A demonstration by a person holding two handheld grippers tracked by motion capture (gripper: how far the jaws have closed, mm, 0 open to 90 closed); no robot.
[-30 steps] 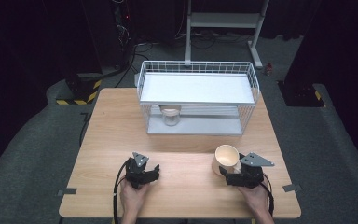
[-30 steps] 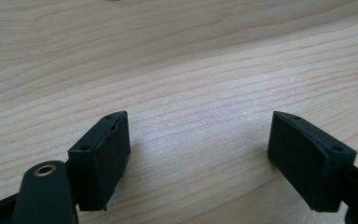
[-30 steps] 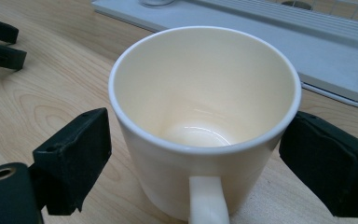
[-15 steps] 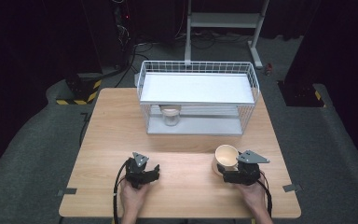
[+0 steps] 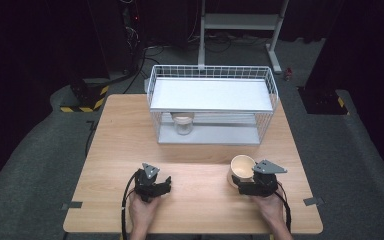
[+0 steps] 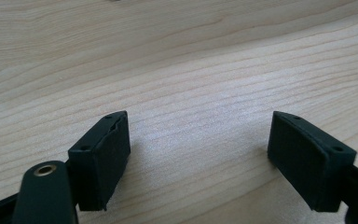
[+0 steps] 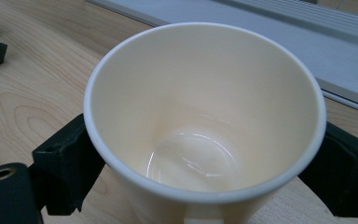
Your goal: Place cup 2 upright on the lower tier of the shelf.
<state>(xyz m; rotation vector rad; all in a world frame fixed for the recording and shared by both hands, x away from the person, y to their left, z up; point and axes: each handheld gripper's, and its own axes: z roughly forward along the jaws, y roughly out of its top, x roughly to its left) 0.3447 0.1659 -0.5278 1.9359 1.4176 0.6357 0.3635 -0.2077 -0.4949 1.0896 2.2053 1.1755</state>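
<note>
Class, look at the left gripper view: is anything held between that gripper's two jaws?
No. The left gripper has its jaws spread wide apart, with nothing but bare wooden table showing in the gap between them.

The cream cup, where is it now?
In the high view the cream cup stands near the table's front right, between the right gripper's jaws, before the wire rack.

A light wooden table [image 5: 125, 145] stands on grey carpet [image 5: 45, 150] in a dark room, with a white metal stand [image 5: 240, 22] and black-and-yellow hazard tape [image 5: 80, 107] behind.
</note>
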